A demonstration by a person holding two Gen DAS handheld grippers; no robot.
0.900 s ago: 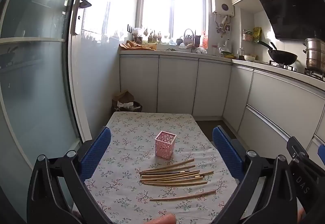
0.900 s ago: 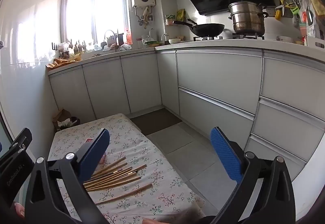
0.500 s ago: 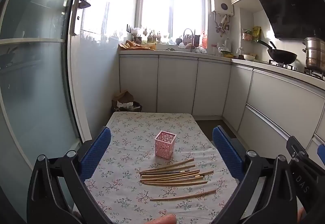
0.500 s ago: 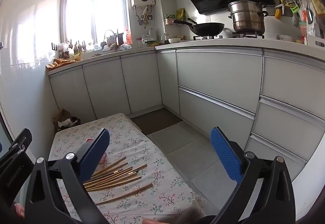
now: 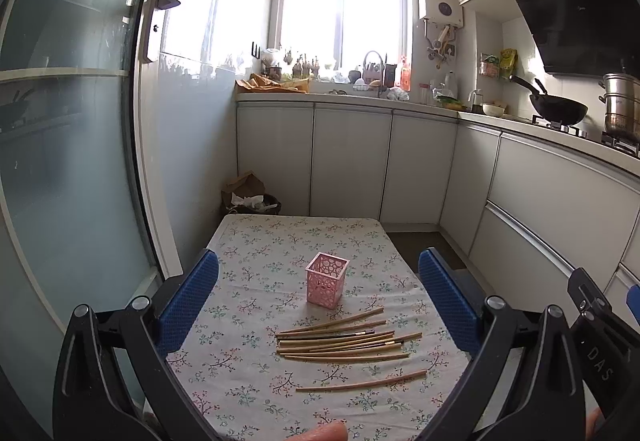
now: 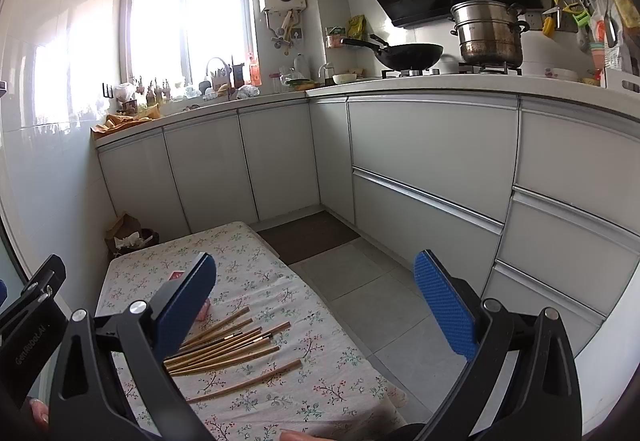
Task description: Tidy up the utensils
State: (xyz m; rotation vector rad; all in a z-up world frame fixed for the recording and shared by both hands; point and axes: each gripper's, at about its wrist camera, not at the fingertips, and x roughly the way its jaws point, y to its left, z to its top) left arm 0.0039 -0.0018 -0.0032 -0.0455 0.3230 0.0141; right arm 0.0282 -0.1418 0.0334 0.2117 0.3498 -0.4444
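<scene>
I hold both tongs, left tongs [image 5: 318,293] and right tongs [image 6: 315,301], wide and empty, tipped down over the counter [image 5: 256,241]; chopsticks [image 5: 344,337] lie bottom middle, maybe eleven.

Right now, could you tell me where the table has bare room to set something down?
The floral tablecloth is bare from the far edge to the pink holder, and along the left side beside it. The right-centre is crowded: a chopstick pile fans out just nearer than the holder, with a single chopstick apart, nearer still.
</scene>
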